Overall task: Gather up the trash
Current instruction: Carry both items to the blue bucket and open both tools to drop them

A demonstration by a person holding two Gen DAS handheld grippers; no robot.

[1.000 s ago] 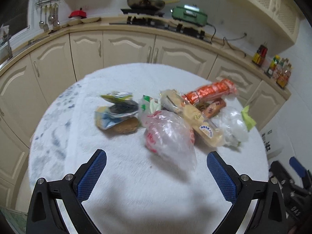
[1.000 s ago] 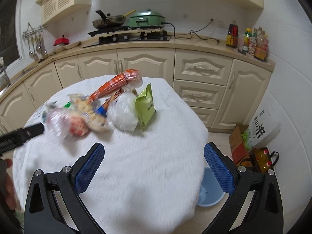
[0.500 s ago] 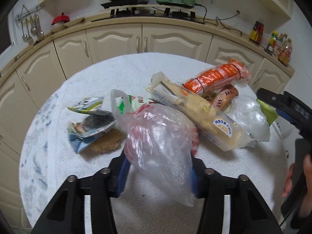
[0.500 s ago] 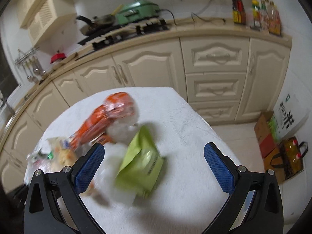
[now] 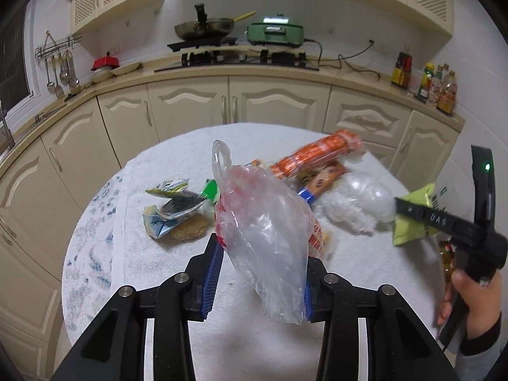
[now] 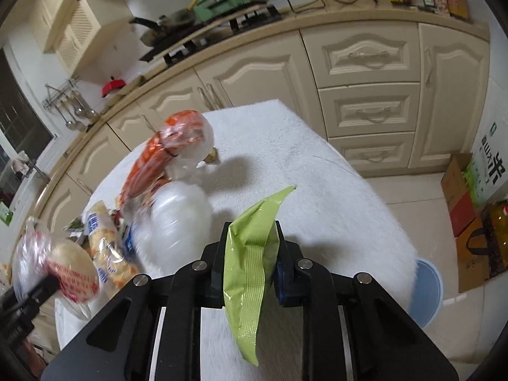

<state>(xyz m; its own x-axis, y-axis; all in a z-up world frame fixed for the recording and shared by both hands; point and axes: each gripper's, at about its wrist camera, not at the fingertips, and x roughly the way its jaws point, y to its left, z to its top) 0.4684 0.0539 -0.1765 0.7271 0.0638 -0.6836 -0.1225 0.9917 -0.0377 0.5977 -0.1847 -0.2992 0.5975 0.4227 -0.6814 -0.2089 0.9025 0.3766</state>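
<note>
The left tool has just squeezed shut on a clear plastic bag and holds it above the round white worktop. The right tool has just closed on a green packet, near the rest of the trash pile.

The worktop is covered with a white, matt cloth of rough, fuzzy pile, while the clear bag is thin, glossy, wrinkled plastic film with red print and the green packet is smooth, shiny foil-like plastic with a ribbed seal strip. The left hand-held gripper and the right hand-held gripper are matt black plastic with bright metal screw heads and ribbed blue pads. The orange pack is glossy plastic wrap, the cabinet doors are cream with a smooth satin finish, and the wok is dull metal.
</note>
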